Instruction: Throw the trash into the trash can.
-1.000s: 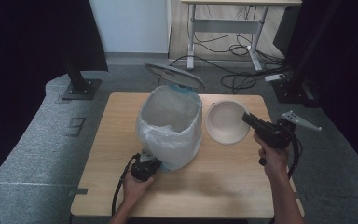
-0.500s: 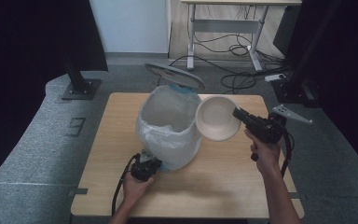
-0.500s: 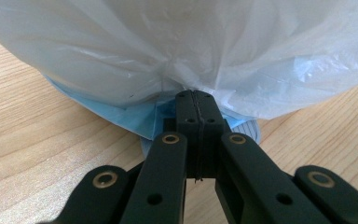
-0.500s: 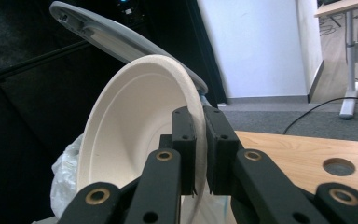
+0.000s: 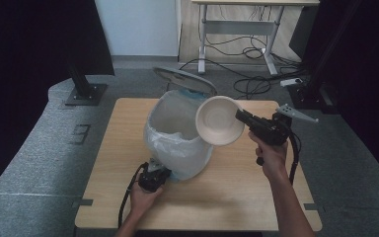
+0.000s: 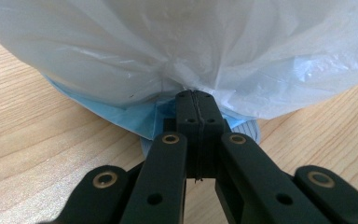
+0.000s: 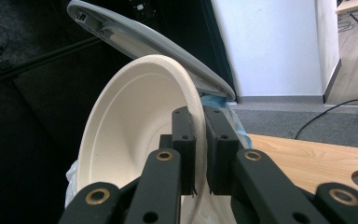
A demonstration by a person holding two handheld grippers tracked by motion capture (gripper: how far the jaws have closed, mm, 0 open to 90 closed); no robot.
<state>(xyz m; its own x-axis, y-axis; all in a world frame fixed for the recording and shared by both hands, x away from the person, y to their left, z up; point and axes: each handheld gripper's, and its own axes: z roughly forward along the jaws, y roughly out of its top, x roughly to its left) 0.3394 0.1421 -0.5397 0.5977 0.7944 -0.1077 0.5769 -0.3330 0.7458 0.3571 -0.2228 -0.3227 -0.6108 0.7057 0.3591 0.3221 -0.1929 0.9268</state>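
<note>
Bowl (image 5: 219, 120), pale and empty, tilted on edge above the table (image 5: 256, 197), its rim over the mouth of the bin (image 5: 177, 143). Right gripper (image 5: 243, 118) clamped on the bowl's rim, one jaw inside and one outside, as the right gripper view (image 7: 198, 149) shows. Bin lined with a white bag (image 6: 177, 51), its grey lid (image 5: 183, 80) raised behind. Left gripper (image 5: 154, 177) at the bin's foot, jaws pressed together, tips (image 6: 196, 100) at the bag's lower folds; whether they pinch it cannot be told.
</note>
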